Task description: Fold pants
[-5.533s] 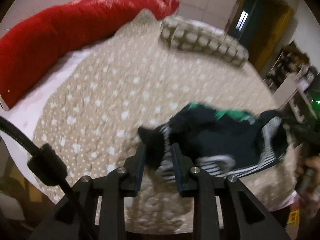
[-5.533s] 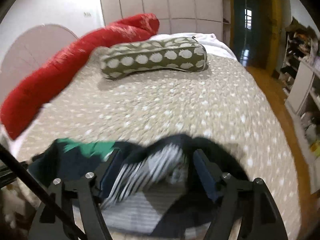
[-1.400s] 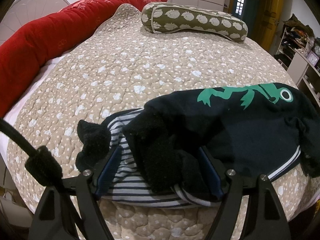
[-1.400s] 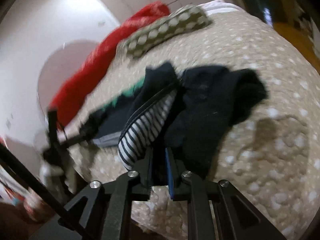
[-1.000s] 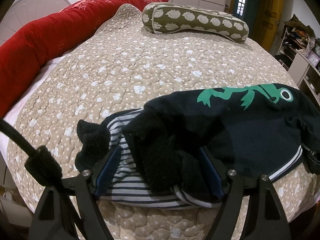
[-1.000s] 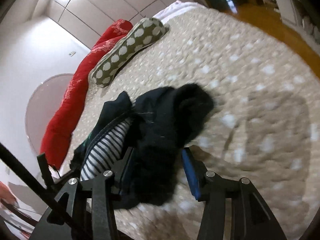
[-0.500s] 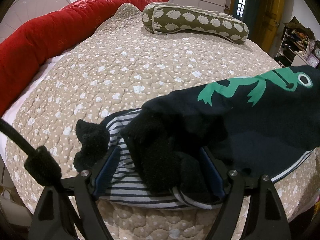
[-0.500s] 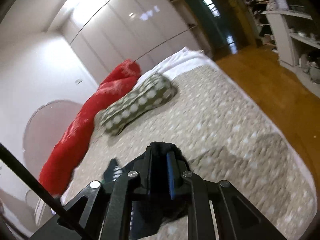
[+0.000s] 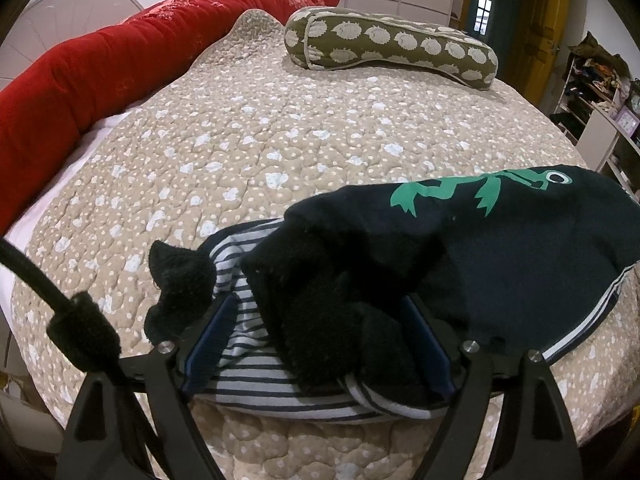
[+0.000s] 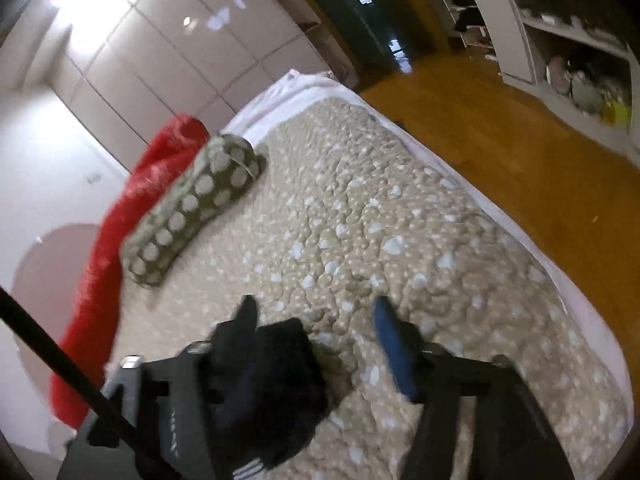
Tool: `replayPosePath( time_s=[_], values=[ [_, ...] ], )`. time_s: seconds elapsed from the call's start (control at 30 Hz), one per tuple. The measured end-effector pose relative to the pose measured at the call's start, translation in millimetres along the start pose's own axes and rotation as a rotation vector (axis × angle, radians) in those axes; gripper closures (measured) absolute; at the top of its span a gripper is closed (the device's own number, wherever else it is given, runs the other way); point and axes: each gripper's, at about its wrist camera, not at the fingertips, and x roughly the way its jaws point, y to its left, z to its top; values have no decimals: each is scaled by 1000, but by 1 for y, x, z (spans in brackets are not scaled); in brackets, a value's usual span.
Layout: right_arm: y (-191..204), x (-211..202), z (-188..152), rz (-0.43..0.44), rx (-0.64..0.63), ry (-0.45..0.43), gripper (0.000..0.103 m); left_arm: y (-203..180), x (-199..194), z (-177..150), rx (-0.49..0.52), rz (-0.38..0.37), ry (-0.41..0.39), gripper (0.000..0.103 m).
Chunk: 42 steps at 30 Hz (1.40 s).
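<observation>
Bed (image 9: 248,152): quilt-covered. Pants (image 9: 460,264): bunched, dark, striped lining, at the near edge. Left tool (image 9: 320,344): fingers spread, straddling the cuff end, not clamping. Right tool (image 10: 316,320): released, dark cloth draped against one finger.

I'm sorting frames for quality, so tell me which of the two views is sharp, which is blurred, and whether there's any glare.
Left wrist view: sharp, quilt stitching and the green print on the pants crisp, strong fisheye bending at the edges. Right wrist view: motion-smeared, the olive pillow and red bolster streaked, the right hand-held gripper soft, bright glare on the glossy wardrobe doors.
</observation>
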Motion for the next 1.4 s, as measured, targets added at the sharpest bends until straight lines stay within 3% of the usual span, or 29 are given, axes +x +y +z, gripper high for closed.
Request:
replayPosePath(
  time_s=[0.13,0.23,0.3,0.33,0.37,0.4,0.43,0.53,0.6,0.63,0.7,0.73,0.8,0.87,0.97,1.0,1.07,1.1,1.13,1.17,1.23,1.27,1.3,1.33,1.4],
  values=[
    [1,-1,-22,97,34,81,23,1,0,0,2,1,-6,19],
    [1,27,-38,96,51,162,22,0,0,0,7,4,-4,19],
    [-4,53,-44,152,114,234,21,1,0,1,5,2,-2,19],
    [-4,56,-44,166,121,232,25,1,0,1,5,1,-1,19],
    [-3,59,-42,204,130,237,64,1,0,1,6,1,0,19],
    [-2,59,-38,250,158,266,81,1,0,1,6,1,1,19],
    [-1,52,-35,249,157,239,81,1,0,1,6,0,2,19],
    [23,13,-24,170,0,86,82,1,0,1,7,-2,2,18],
    [36,0,-25,40,-101,12,82,1,1,1,7,2,-3,17],
    [42,-2,-27,-39,-157,-20,77,1,1,1,10,3,-2,17],
    [46,-1,-29,-182,-239,-59,39,1,1,1,12,6,-5,17],
    [43,-5,-28,-259,-246,-83,38,1,1,1,15,4,-5,17],
    [35,-27,-26,-235,-199,-146,42,2,1,1,16,-1,-5,17],
    [43,-53,-26,-151,-168,-201,49,1,1,1,15,3,-7,16],
    [74,-72,-32,-6,-245,-230,49,2,1,1,11,10,-14,16],
    [85,-69,-36,53,-274,-196,49,1,1,1,12,11,-17,16],
    [98,-41,-48,202,-302,-36,49,1,1,0,14,11,-18,16],
    [99,-25,-53,237,-301,35,49,1,1,0,15,10,-17,16],
    [97,1,-61,238,-310,126,49,1,1,0,17,10,-19,16],
    [94,12,-65,210,-314,148,49,0,1,0,19,8,-21,16],
    [71,36,-65,82,-300,112,50,0,0,-2,26,3,-32,15],
    [50,45,-63,15,-262,87,61,0,0,-2,29,0,-36,15],
    [32,50,-62,6,-205,88,91,0,0,-3,31,-2,-38,15],
    [14,49,-61,24,-124,81,102,0,0,-3,32,-4,-40,15],
    [-6,40,-56,78,-2,84,103,-1,0,-3,32,-4,-42,15]
  ],
)
